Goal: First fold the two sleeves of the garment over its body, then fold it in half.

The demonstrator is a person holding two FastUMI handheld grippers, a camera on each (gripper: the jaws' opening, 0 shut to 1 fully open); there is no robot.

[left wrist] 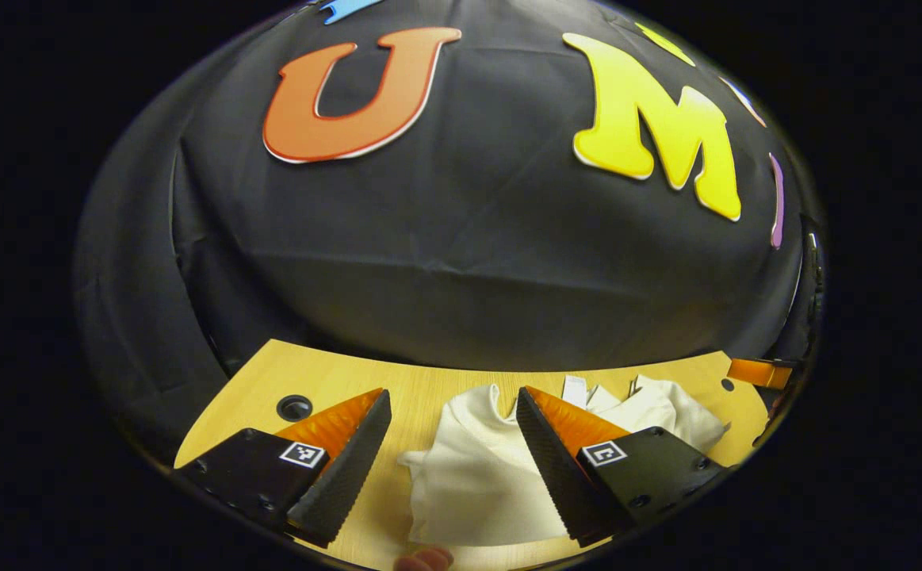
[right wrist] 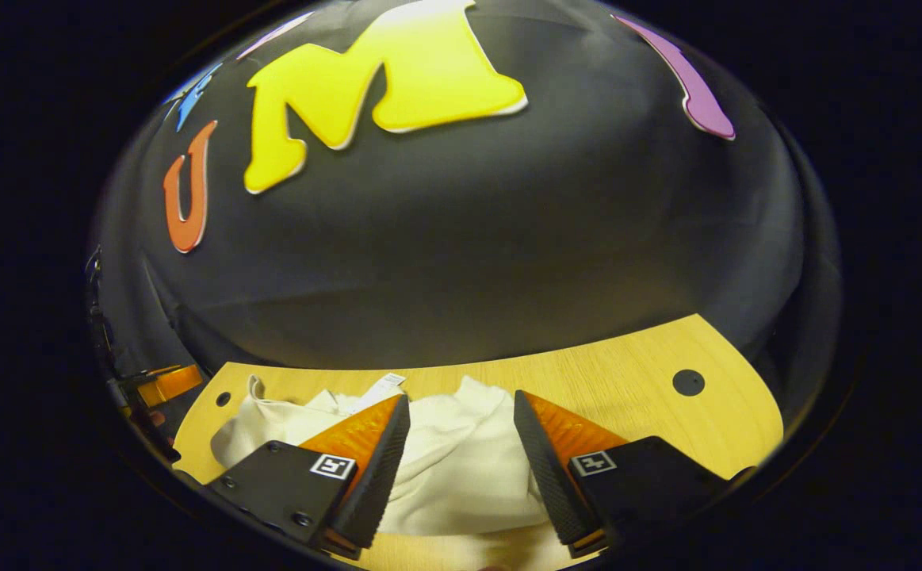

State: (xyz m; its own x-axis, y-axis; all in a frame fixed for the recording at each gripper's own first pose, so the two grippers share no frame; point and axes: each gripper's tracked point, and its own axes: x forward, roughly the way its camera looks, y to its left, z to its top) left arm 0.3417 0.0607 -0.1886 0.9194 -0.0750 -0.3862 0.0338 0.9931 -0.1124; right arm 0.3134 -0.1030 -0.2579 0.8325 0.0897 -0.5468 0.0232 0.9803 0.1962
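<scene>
Left gripper view: your left gripper (left wrist: 453, 452) is released, jaws spread over the garment (left wrist: 476, 476) bunched on the table (left wrist: 421, 388) at 6 o'clock. Expect light, limp cloth; pinch a sleeve edge.

Right gripper view: your right gripper (right wrist: 461, 452) is likewise released above the garment (right wrist: 461, 460). A tag (right wrist: 381, 388) sits at 11 o'clock; its writing is unreadable.
</scene>
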